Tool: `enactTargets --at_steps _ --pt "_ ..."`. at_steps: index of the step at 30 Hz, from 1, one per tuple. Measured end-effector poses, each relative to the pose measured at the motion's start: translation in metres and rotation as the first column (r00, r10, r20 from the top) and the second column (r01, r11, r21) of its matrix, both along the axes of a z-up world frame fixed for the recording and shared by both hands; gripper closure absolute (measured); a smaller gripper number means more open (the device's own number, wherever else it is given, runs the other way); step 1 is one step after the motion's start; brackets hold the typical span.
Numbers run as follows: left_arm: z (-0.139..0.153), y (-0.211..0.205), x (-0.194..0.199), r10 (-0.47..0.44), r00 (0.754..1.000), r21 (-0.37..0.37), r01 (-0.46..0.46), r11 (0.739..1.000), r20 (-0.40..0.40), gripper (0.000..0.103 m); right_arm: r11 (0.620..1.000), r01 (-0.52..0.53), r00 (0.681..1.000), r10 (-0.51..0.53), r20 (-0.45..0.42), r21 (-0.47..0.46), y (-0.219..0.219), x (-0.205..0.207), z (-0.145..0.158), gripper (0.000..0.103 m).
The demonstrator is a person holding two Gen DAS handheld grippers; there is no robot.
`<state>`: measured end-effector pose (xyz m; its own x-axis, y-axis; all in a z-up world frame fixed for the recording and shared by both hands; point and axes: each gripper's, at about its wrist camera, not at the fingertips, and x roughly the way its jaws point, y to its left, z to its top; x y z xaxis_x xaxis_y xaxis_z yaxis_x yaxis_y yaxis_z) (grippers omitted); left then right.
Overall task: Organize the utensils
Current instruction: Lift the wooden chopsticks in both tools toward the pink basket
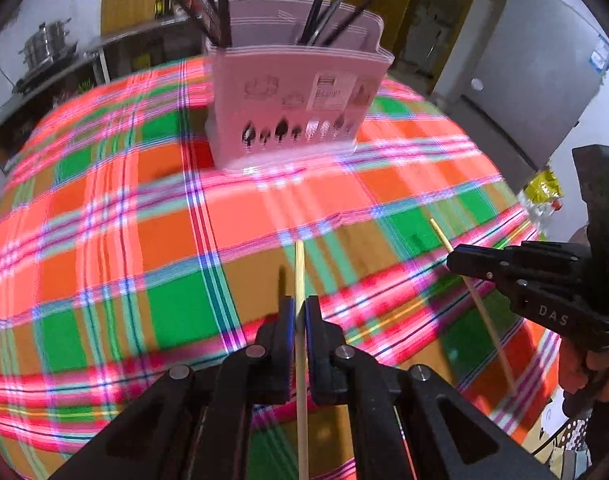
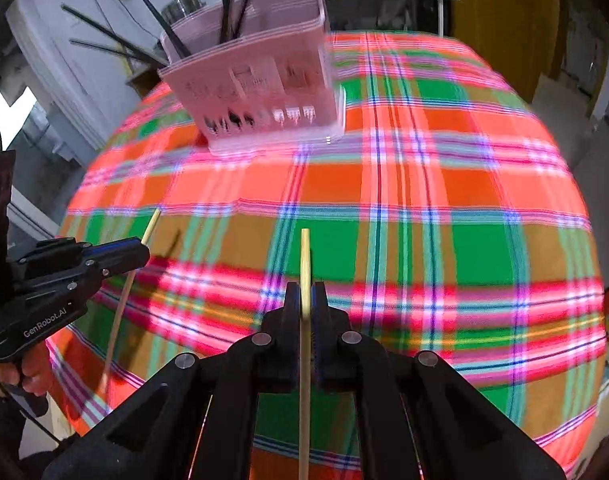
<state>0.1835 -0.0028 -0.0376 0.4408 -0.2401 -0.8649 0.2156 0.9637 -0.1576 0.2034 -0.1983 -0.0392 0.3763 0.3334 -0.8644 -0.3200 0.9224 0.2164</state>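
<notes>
Pinching chopstick point(image 1: 300, 276) between tongs point(image 1: 300, 308)

The left claw point(image 1: 300, 312) is showing matte black plastic fingers with blue pads inside and round silver screws point(image 1: 255, 351) along its linkage arms. The right claw point(image 2: 305, 300) is wearing the same black build, blue ribbed pads and silver screws. White lettering is reading "GenRobot.AI" on one side body, "DAS" on the other. A bare-skinned hand point(image 2: 22, 376) is showing, a thin black cable point(image 2: 8, 400) trailing beside it
</notes>
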Motion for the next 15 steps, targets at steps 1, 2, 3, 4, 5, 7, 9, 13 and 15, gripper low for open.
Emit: enactTargets --at_steps 1,2,3,4,5,7,9,13,15 --pt "-0.005 0.001 0.001 0.003 1.0 -0.001 -0.003 1.0 -0.011 0.098 1.0 -0.001 1.0 0.001 -0.013 -0.011 0.0 0.001 -0.006 0.098" --pt "-0.009 0.002 0.002 0.01 1.0 -0.003 -0.01 1.0 -0.027 0.098 1.0 0.001 1.0 -0.002 -0.02 -0.018 0.0 0.001 -0.01 0.098" --pt "-0.013 0.003 0.004 0.016 0.999 -0.005 -0.017 1.0 -0.044 0.098 1.0 0.002 1.0 -0.003 -0.025 -0.02 0.001 0.002 -0.011 0.098" --pt "-0.014 0.003 0.006 0.018 0.998 -0.004 -0.018 1.0 -0.054 0.098 1.0 -0.001 1.0 0.0 -0.028 -0.018 0.001 0.004 -0.012 0.097" --pt "-0.016 0.003 0.008 0.017 0.998 -0.003 -0.017 1.0 -0.065 0.098 1.0 -0.003 1.0 0.003 -0.03 -0.02 0.001 0.004 -0.012 0.096" --pt "-0.017 0.003 0.012 0.009 0.997 -0.007 -0.01 1.0 -0.076 0.098 0.999 -0.021 0.999 0.02 -0.037 -0.033 0.005 0.008 -0.012 0.092" --pt "-0.018 0.003 0.017 0.005 0.996 -0.003 -0.005 1.0 -0.09 0.098 0.998 -0.032 0.999 0.03 -0.045 -0.045 0.008 0.012 -0.014 0.091" --pt "-0.019 -0.002 0.025 -0.01 0.995 0.011 0.011 1.0 -0.101 0.098 0.998 -0.041 0.998 0.038 -0.056 -0.051 0.011 0.019 -0.016 0.091" --pt "-0.019 -0.004 0.028 -0.018 0.994 0.023 0.021 1.0 -0.108 0.098 0.998 -0.042 0.997 0.039 -0.063 -0.051 0.012 0.021 -0.018 0.091"
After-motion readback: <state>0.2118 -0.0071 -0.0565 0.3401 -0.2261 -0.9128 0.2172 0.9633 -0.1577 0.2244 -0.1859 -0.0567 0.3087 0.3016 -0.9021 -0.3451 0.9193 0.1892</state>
